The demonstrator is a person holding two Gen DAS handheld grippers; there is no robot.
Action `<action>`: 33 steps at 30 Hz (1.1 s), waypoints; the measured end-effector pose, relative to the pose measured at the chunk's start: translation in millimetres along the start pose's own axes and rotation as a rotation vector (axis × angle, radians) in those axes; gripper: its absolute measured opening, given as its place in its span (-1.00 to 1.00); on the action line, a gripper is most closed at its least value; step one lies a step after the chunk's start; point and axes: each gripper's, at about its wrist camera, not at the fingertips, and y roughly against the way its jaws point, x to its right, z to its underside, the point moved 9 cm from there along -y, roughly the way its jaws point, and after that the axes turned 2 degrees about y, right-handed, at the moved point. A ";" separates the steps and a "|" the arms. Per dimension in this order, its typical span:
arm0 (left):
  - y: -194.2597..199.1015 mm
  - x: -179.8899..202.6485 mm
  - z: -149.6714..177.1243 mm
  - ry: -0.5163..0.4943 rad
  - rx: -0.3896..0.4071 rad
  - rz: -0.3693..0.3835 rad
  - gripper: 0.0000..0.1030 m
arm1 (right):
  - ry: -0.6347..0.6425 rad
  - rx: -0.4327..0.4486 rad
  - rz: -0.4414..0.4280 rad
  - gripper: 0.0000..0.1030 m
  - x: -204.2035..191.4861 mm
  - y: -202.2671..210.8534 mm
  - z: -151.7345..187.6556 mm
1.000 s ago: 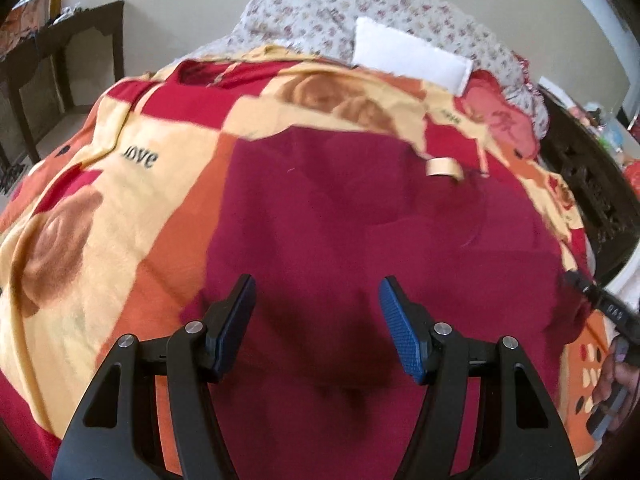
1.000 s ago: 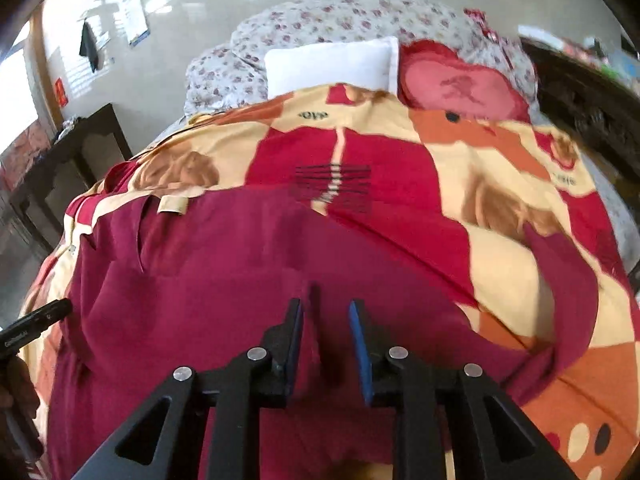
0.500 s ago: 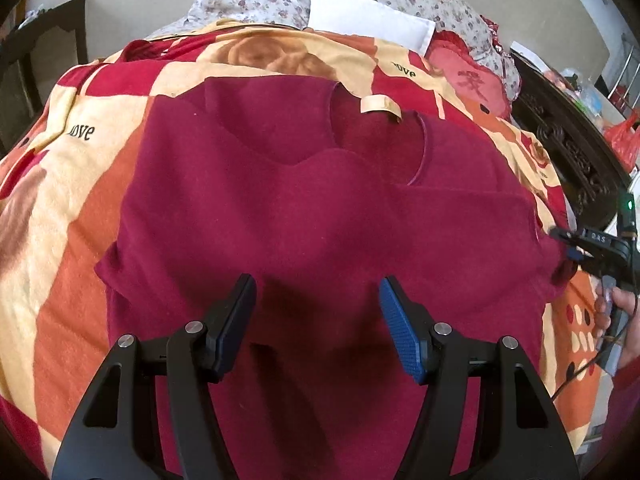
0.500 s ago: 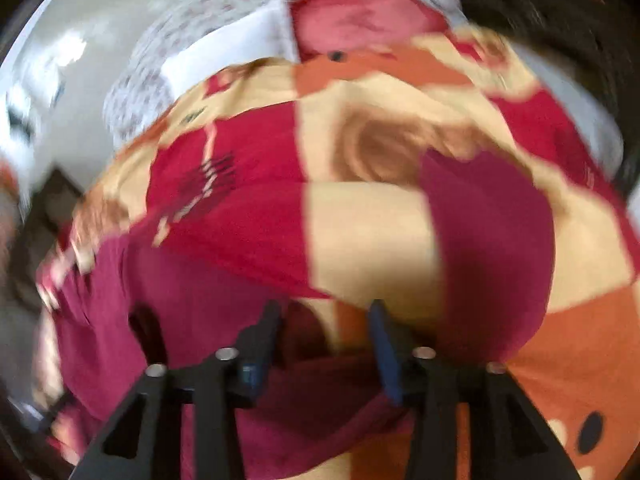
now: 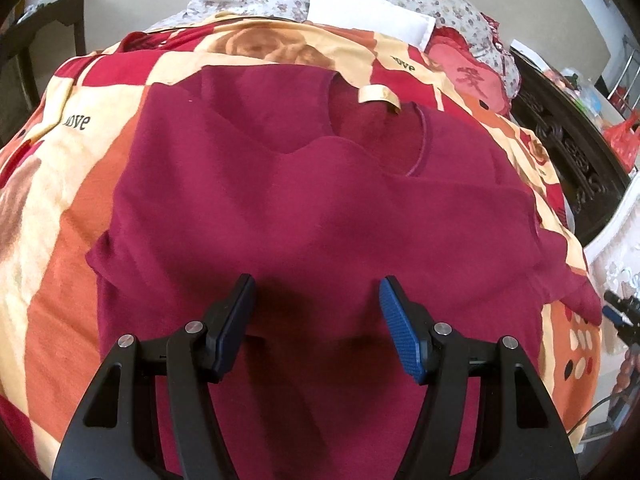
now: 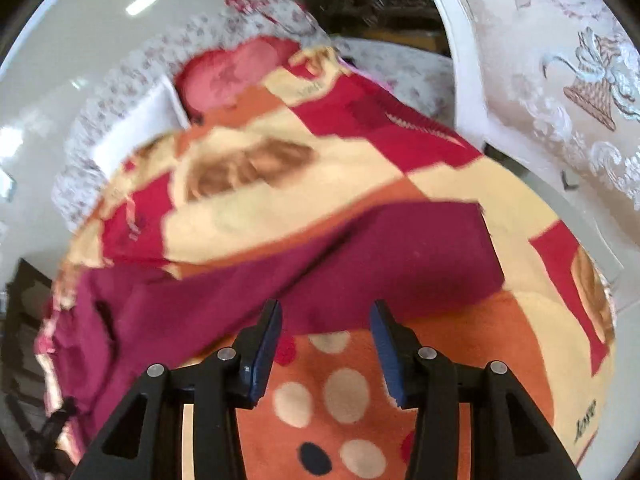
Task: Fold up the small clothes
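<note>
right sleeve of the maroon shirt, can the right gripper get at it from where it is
Probably yes: the right gripper is open and empty, the sleeve lies flat on the blanket just beyond its fingertips, and nothing sits between them.

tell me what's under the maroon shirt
The maroon shirt lies spread on a patterned blanket in red, orange and cream, which shows all around it. Whatever is beneath the shirt's middle is covered.

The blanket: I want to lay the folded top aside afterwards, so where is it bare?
Bare blanket lies left of the maroon shirt, out to the "love" print, and on the spotted orange patch under the right gripper. The head end is crowded with the white pillow.
</note>
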 end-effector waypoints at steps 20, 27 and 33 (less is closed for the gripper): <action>11.4 -12.8 -3.6 0.017 0.008 -0.014 0.25 | -0.167 0.088 -0.160 -0.87 -12.7 -40.8 -69.8; 45.9 -31.9 -30.7 0.091 0.104 0.011 0.25 | 0.217 0.228 -0.482 -0.88 -177.3 64.1 -102.3; 77.8 -64.0 -52.2 0.176 0.190 0.013 0.25 | 0.585 0.055 -0.730 -0.88 -362.5 63.3 -11.3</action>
